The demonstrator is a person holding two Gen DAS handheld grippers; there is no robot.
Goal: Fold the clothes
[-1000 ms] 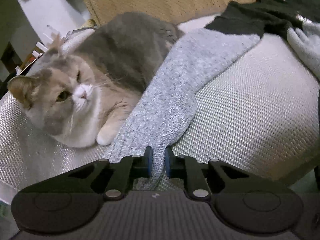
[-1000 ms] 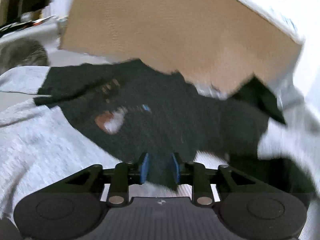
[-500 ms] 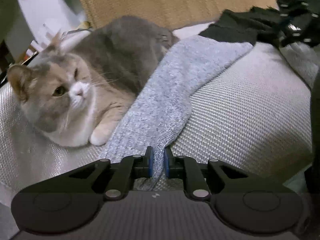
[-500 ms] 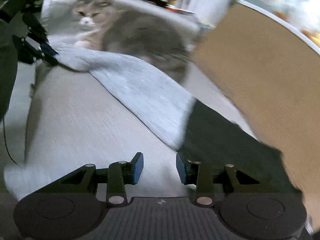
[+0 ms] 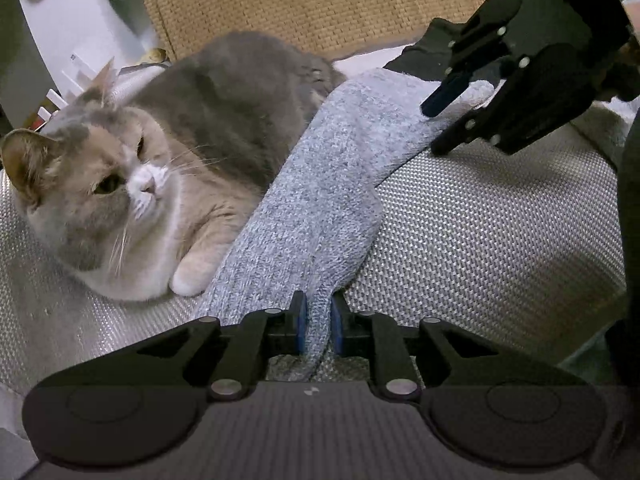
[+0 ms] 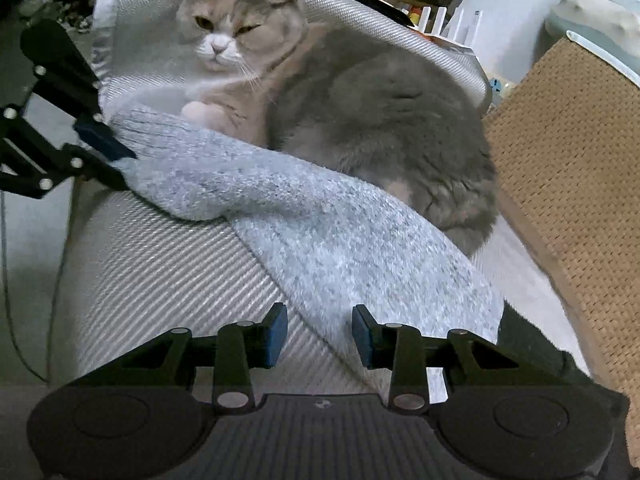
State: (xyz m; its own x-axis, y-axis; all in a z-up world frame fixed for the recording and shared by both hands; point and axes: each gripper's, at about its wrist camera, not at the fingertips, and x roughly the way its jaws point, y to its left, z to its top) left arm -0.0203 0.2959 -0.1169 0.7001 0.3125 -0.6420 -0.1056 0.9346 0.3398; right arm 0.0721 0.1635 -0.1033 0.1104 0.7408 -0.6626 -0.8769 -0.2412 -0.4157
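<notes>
Two views. Left wrist: left gripper (image 5: 318,326) pinches one end of the grey knit garment (image 5: 320,208), jaws easing apart; it lies unfolded beside the cat (image 5: 168,160). Right wrist: right gripper (image 6: 319,340) gapes empty over the garment's far edge. No fold made yet.

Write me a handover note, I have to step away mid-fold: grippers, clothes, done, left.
Left gripper: jaws opening slightly, pads still pinching one end of the grey knitted garment.
Right gripper: open, empty, hovering over the garment's other end.
Garment lies stretched along the woven grey cushion, its far edge against the grey and cream cat.
A black garment lies beside the right gripper.
Done: nothing folded yet.
Left: grip the free end, fold, mind the cat.
</notes>
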